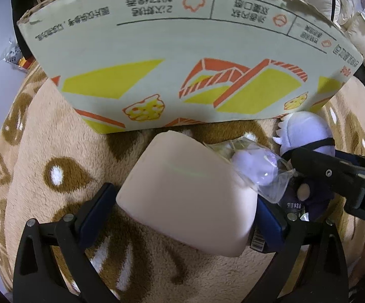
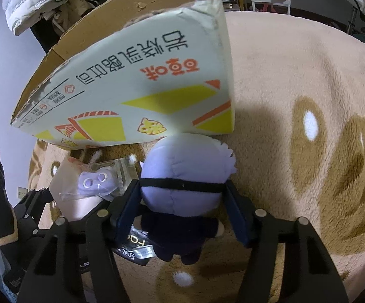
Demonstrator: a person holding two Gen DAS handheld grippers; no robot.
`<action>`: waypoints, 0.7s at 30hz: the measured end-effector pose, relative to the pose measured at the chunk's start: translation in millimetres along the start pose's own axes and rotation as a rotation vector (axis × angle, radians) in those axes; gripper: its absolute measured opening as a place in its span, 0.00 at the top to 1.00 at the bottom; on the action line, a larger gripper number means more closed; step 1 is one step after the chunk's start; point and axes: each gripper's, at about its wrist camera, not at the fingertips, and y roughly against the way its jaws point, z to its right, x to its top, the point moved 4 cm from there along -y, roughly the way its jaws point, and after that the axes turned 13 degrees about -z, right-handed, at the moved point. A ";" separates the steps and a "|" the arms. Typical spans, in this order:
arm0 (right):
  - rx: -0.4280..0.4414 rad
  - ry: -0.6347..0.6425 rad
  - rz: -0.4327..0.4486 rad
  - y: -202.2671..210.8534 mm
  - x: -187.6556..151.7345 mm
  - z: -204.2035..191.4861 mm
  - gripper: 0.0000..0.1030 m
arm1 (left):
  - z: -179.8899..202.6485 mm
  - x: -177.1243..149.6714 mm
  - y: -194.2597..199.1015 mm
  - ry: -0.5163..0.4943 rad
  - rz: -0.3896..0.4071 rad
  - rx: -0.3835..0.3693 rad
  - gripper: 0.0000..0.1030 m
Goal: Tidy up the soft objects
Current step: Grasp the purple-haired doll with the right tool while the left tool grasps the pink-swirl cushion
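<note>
Lilac plush doll (image 2: 186, 176) is lying between the right gripper (image 2: 182, 209) pads, head toward the far box (image 2: 137, 88); fingers are pinching its head.

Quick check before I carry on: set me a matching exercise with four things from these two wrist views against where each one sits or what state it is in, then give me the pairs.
Things:
1. pink foam block
2. lavender plush doll
3. small purple toy
4. cardboard box

Places or states:
A. sealed in a clear plastic bag on the rug
B. standing on the rug behind the toys, top open
C. between the left gripper's fingers
D. head between the right gripper's fingers, black band across it

Pairs: 1-C, 2-D, 3-A, 4-B
</note>
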 end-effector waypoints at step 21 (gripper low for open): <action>-0.009 0.010 0.001 -1.2 0.7 2.9 0.35 | 17.5 -3.2 11.0 0.014 0.007 -0.063 0.26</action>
